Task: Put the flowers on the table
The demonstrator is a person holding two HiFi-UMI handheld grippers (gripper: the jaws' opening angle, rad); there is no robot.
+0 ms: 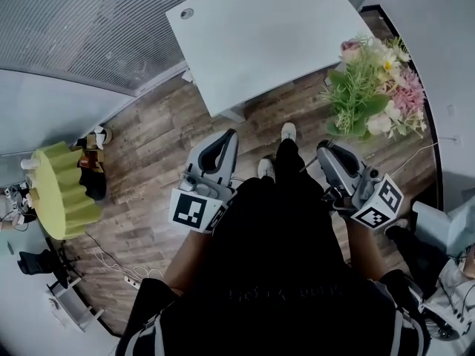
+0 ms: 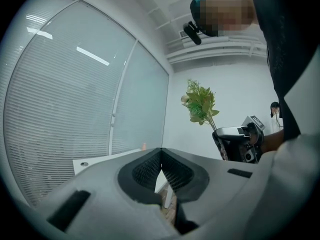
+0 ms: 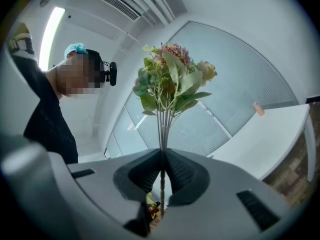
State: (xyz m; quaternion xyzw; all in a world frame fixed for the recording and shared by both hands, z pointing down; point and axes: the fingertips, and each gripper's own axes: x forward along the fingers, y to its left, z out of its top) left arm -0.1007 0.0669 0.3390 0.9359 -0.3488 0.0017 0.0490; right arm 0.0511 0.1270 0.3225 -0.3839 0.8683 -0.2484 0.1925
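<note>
Right gripper (image 3: pixel 161 159) has its jaws clamped on the thin stems of the flowers (image 1: pixel 375 87), and the bunch stands up out of the grip, green leaves with pink and cream blooms on top. In the head view the bouquet is held off to the right of the white table (image 1: pixel 267 35), apart from its edge and over the wooden floor (image 1: pixel 148 199), so it's not on the tabletop yet. Left gripper (image 2: pixel 161 156) is pressed together with nothing between its jaws, held low in front of the person's body. The person's pale shoes (image 1: pixel 288 130) point toward the table's near corner.
</note>
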